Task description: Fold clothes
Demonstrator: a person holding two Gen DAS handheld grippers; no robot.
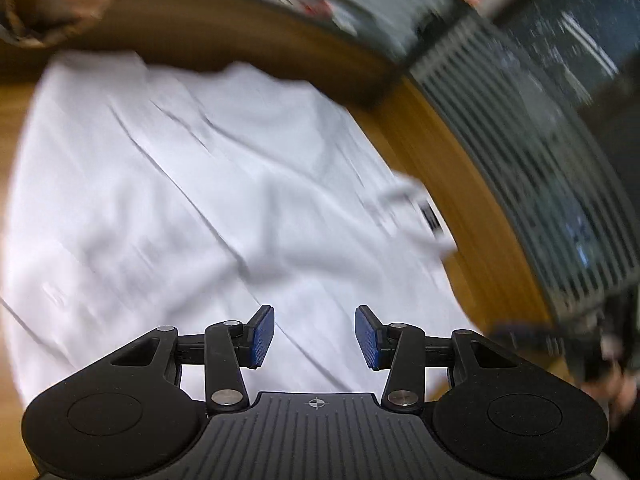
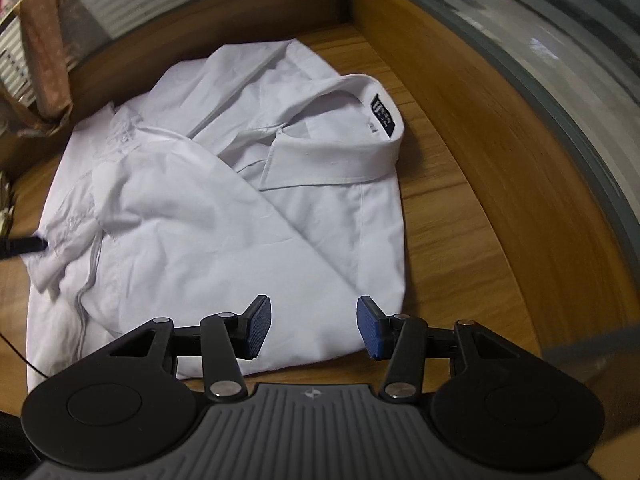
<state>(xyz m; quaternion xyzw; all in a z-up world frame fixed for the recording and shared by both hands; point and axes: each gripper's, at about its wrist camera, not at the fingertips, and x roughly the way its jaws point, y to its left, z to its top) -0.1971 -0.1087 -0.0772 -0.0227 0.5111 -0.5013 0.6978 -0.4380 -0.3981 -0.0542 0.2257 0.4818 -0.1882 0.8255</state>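
The white dress shirt (image 2: 224, 200) lies on the wooden desk (image 2: 460, 216), partly folded, one side panel turned in across the front so a diagonal fold edge runs down from below the collar (image 2: 332, 160) toward the near right edge of the garment. The collar sits at the far right of the shirt, its dark neck label (image 2: 383, 114) showing inside the band, close to the desk's right edge where a wooden partition (image 2: 472, 92) rises. At the left side a crumpled sleeve with its cuff (image 2: 48, 268) is bunched up, and a dark tip (image 2: 28, 245) pokes in from the left edge right at that cuff; what it is cannot be told. Now the right gripper (image 2: 314, 328) hangs over the shirt's near hem, jaws spread with bare cloth showing between the blue pads (image 2: 256, 328), nothing pinched. Over on the left wrist view everything is smeared with blur, but the shirt (image 1: 200, 184) fills the desk (image 1: 472, 216) below, and the left gripper (image 1: 315, 338) sits above it with jaws apart, empty, only white fabric behind the gap. Far left on the desk, against the back partition, a brown paper bag (image 2: 44, 52) stands beyond the shirt's far corner.
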